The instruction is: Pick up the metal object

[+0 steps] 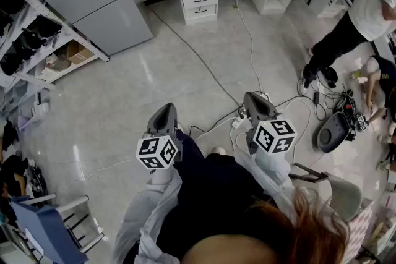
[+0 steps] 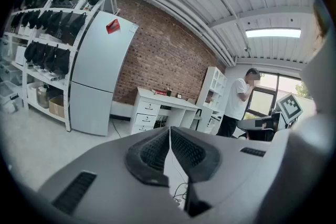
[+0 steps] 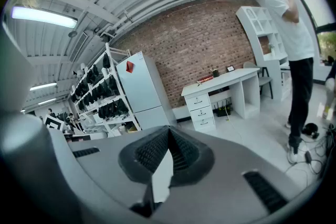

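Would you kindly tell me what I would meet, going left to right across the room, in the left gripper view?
White rack of black gear, tall pale grey fridge with a red tag, white desk with drawers, white open shelving unit, person in a white shirt.

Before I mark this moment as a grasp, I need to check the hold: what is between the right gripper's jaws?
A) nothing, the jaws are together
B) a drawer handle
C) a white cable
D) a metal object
A: in the right gripper view, the right gripper has its jaws closed against each other with nothing between them.
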